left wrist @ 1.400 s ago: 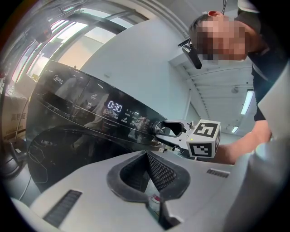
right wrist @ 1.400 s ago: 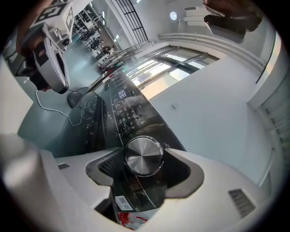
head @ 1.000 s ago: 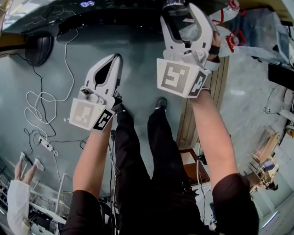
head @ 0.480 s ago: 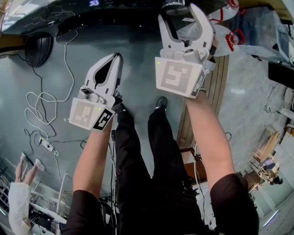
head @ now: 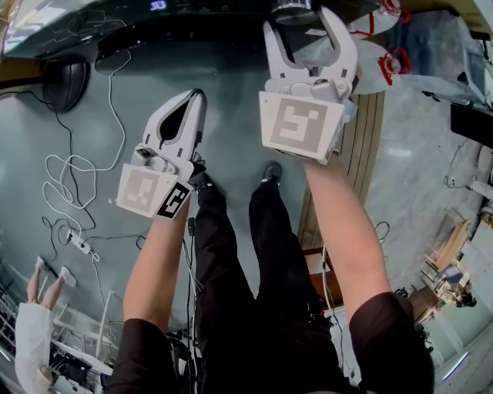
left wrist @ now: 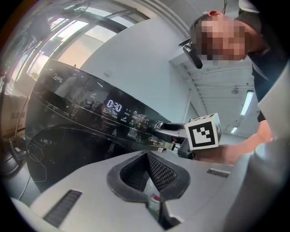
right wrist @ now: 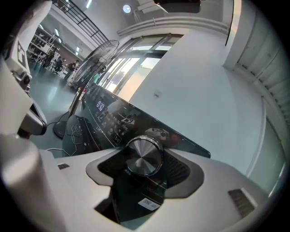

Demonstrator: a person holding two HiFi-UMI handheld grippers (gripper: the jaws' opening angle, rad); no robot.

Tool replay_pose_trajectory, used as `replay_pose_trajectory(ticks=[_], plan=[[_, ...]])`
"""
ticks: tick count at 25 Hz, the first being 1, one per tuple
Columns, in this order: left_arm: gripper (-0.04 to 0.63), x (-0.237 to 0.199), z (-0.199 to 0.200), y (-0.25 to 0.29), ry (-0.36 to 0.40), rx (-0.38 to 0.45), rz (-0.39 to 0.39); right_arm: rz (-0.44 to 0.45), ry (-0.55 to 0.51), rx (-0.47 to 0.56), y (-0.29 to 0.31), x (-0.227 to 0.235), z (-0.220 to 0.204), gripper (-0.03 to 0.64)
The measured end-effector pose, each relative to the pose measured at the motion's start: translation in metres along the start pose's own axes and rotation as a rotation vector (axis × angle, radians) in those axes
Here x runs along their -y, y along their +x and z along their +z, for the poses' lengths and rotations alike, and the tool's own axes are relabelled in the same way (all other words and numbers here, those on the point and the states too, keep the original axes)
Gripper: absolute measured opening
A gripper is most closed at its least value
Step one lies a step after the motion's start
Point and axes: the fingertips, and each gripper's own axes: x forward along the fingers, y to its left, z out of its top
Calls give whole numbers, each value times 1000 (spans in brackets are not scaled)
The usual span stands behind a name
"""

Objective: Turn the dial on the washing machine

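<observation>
The washing machine's black control panel runs along the top of the head view, and its display is lit. A round brushed-metal dial sits between the ribbed pads of my right gripper, which is shut on it with both pads touching its rim. From the head view the same gripper reaches up to the dial at the top edge. My left gripper hangs lower left, away from the panel, shut on nothing, and in its own view the left gripper points at the panel.
A black fan base stands on the floor at the upper left, with white cables and a power strip below it. A wooden board lies to the right. Another person's gloved hand shows at the lower left.
My right gripper has twisted on the dial, so its marker cube now faces the head camera more squarely, and the forearm has swung slightly left. The left gripper has stayed put.
</observation>
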Motion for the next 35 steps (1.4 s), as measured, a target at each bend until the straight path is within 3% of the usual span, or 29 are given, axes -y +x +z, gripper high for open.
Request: replay_pose_trajectory(ticks=[23, 35], plan=[[15, -1, 9, -2, 1, 17, 2, 3, 249, -1, 5, 3, 2, 287], [15, 2, 17, -2, 7, 30, -2, 18, 453, -24, 4, 9, -7, 287]])
